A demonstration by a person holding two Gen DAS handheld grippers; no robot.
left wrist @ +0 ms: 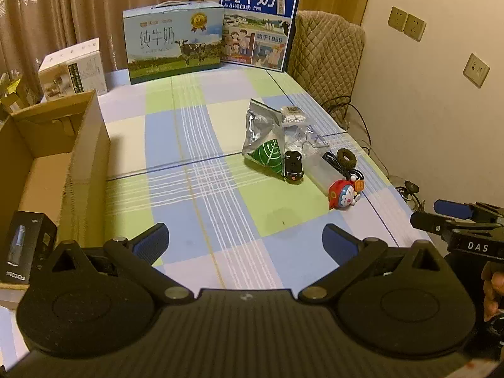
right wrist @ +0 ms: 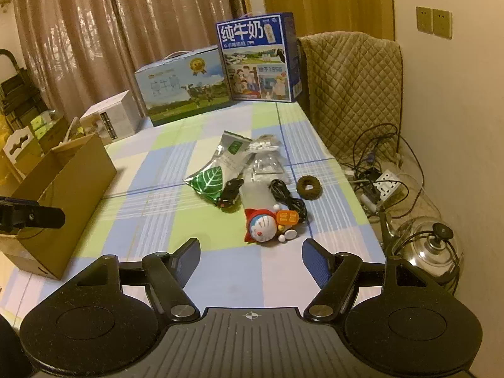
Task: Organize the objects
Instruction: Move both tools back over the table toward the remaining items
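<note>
A pile of small items lies on the checked tablecloth [left wrist: 204, 189]: a silver pouch with a green leaf [left wrist: 263, 140], a black toy car [left wrist: 293, 167], a red and blue cartoon figure [left wrist: 343, 196], a black cable [left wrist: 341, 165], a brown ring [left wrist: 346, 157] and clear bags of white bits [left wrist: 293, 116]. An open cardboard box [left wrist: 47, 157] stands at the left. My left gripper [left wrist: 245, 242] is open over bare cloth, short of the pile. My right gripper [right wrist: 251, 256] is open just before the cartoon figure [right wrist: 263, 225], with the toy car [right wrist: 231, 193] and pouch [right wrist: 214, 178] beyond.
Two milk cartons [left wrist: 171, 42] [left wrist: 258, 25] stand at the table's far end, with a white box [left wrist: 74, 69] at the far left. A black product box [left wrist: 22, 247] sits by the cardboard box. A quilted chair [right wrist: 352, 88], floor cables, a power strip [right wrist: 389, 182] and a glass lid [right wrist: 431, 249] lie right.
</note>
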